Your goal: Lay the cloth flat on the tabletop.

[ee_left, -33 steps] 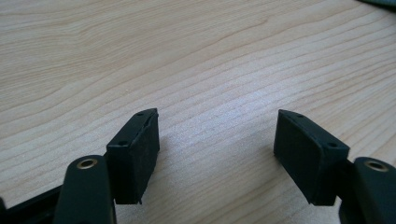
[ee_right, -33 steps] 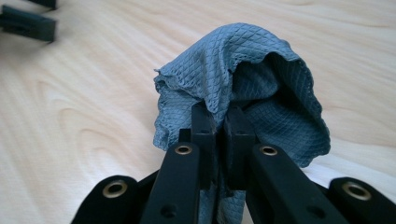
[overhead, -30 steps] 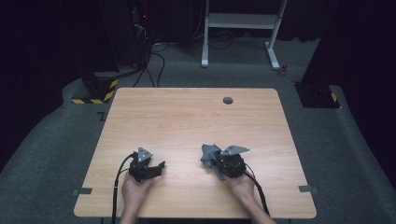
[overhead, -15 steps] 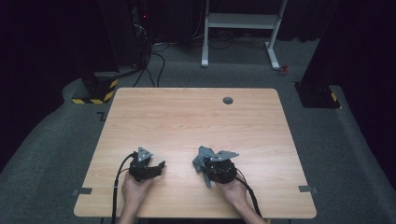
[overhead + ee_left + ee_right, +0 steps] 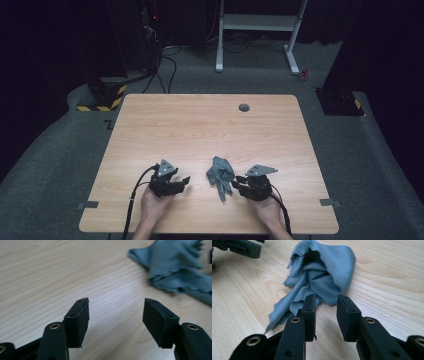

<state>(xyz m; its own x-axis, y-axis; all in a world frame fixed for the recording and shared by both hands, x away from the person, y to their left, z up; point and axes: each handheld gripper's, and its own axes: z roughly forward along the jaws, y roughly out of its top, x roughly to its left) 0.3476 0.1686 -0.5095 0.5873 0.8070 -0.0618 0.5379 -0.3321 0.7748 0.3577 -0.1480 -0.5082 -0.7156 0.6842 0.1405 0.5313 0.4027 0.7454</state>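
A crumpled grey-blue cloth (image 5: 220,176) lies on the wooden table (image 5: 210,125) near its front edge, between my two grippers. My right gripper (image 5: 236,186) sits just right of the cloth, jaws partly apart and pointing at it. In the right gripper view the cloth (image 5: 322,275) lies just beyond the right gripper (image 5: 326,302), with nothing between the pads; these jaws have just been closing a little after opening. My left gripper (image 5: 185,181) is open to the left of the cloth. In the left gripper view its jaws (image 5: 116,307) have just narrowed slightly over bare wood, the cloth (image 5: 175,267) ahead to the right.
A small dark round grommet (image 5: 244,107) sits near the table's far edge. A white desk frame (image 5: 257,30) and cables stand on the dark floor beyond. The left gripper (image 5: 242,247) shows at the top left of the right gripper view.
The right gripper has let go of the cloth and drawn back to the right; the cloth now lies loose on the table. The left gripper has shifted slightly right, toward the cloth.
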